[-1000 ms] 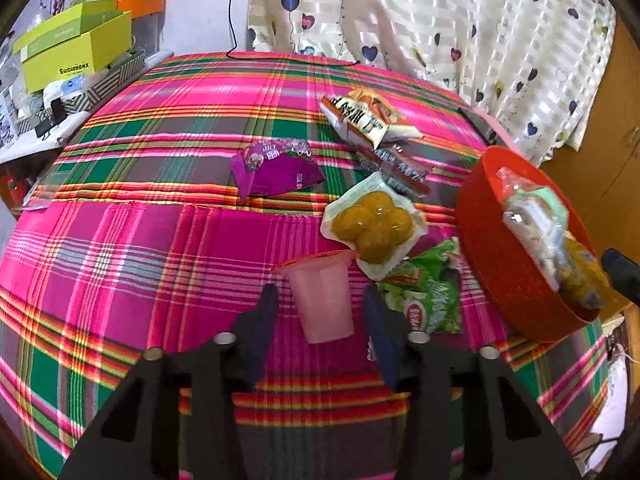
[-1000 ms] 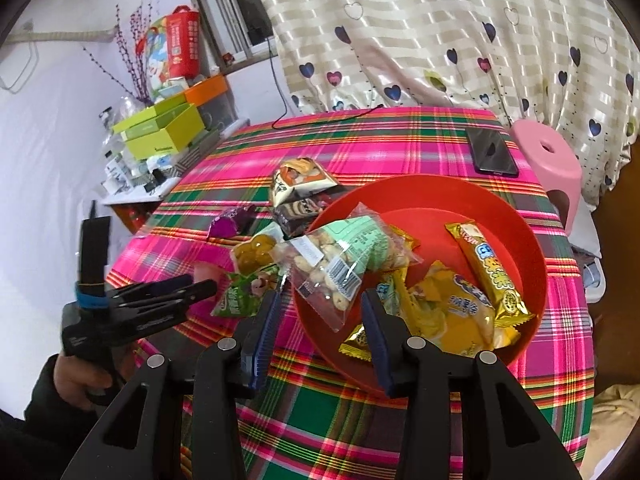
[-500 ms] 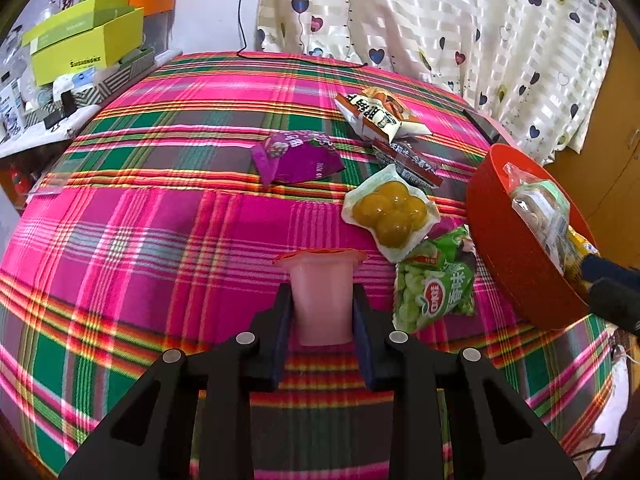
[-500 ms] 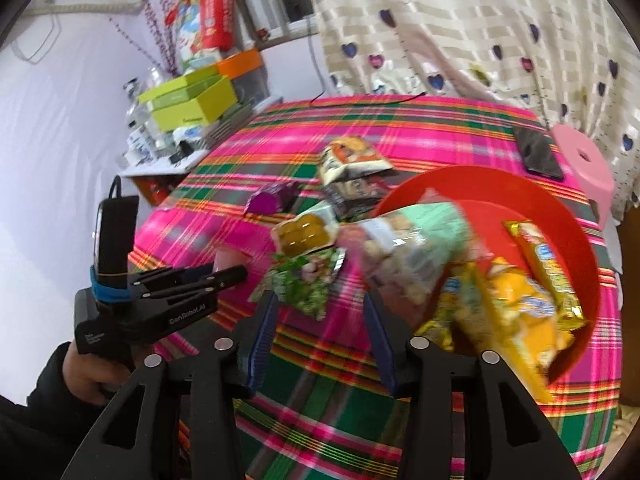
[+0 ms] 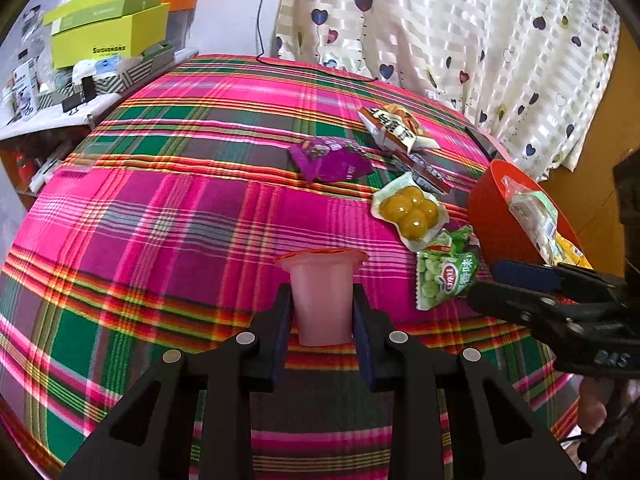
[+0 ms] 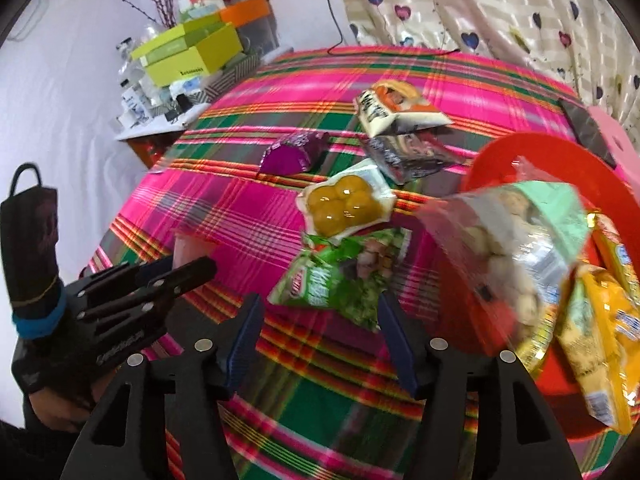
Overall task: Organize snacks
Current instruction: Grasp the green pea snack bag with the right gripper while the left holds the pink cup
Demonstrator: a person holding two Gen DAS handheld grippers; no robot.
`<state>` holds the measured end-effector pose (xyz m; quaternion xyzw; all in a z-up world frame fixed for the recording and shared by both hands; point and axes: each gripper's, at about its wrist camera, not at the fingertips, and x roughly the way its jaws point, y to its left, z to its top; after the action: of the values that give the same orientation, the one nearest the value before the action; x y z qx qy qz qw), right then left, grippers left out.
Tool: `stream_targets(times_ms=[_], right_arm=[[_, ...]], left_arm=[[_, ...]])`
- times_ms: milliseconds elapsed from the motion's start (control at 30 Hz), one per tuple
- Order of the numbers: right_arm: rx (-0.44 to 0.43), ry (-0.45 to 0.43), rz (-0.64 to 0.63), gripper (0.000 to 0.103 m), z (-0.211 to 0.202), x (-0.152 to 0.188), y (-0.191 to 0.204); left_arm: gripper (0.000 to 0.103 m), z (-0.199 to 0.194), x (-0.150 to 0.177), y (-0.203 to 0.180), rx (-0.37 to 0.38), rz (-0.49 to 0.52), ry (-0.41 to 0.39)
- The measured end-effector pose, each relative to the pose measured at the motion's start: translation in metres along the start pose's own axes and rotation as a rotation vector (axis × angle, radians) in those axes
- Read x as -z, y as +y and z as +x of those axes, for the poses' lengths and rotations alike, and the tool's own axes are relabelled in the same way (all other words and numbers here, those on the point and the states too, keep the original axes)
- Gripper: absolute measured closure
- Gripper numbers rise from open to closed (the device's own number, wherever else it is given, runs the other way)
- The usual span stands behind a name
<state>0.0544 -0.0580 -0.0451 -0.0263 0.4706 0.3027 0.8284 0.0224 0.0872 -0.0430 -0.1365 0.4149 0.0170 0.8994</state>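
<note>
- While clamped between the blue pads of the left claw (image 5: 322, 312), pink jelly cup (image 5: 322, 296) standing upright over the plaid cloth of the desk (image 5: 160, 220), sealed rim toward the camera; whether its base touches the cloth cannot be told.
- Right claw (image 6: 320, 332) with jaws opening, nothing pressed by the pads; hovering over the green pea packet (image 6: 340, 276), whose near edge shows between the fingertips.
- Green pea packet lying flat on the cloth, just beside the red bowl (image 6: 560, 152) and touching the clear pack of yellow balls (image 6: 344, 204).
- Clear pack of yellow balls lying beyond the green packet, toward the middle of the desk.
- Purple packet (image 6: 292, 156) farther back, apart from the rest.
- White-and-orange bag (image 6: 396, 108) and a dark wrapper (image 6: 408, 156) lying together near the far side, the bag partly on the wrapper.
- Red bowl at the right edge of the desk, holding a clear bag of pale round snacks (image 6: 516, 248) with a mint-green label, propped on the rim, plus yellow packets (image 6: 596, 340) inside.
- Yellow-green boxes (image 5: 108, 28) stacked on a side shelf at the left; heart-print curtain (image 5: 460, 40) behind the desk.
- Dark phone (image 6: 588, 132) lying flat at the far right corner.
</note>
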Motion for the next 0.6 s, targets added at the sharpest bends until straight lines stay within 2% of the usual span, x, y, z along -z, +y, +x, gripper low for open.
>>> stream_targets(times_ms=[300,600], right_arm=[[0.079,0.043,-0.016,0.044,0.034,-0.020,0.013],[-0.076,0.050,-0.162,0.044,0.039,-0.022,0.038]], left_arm=[[0.074,-0.009,0.001,0.022,0.001,-0.041,-0.020],[0.074,-0.014,0.002,0.038,-0.002,-0.072,-0.035]])
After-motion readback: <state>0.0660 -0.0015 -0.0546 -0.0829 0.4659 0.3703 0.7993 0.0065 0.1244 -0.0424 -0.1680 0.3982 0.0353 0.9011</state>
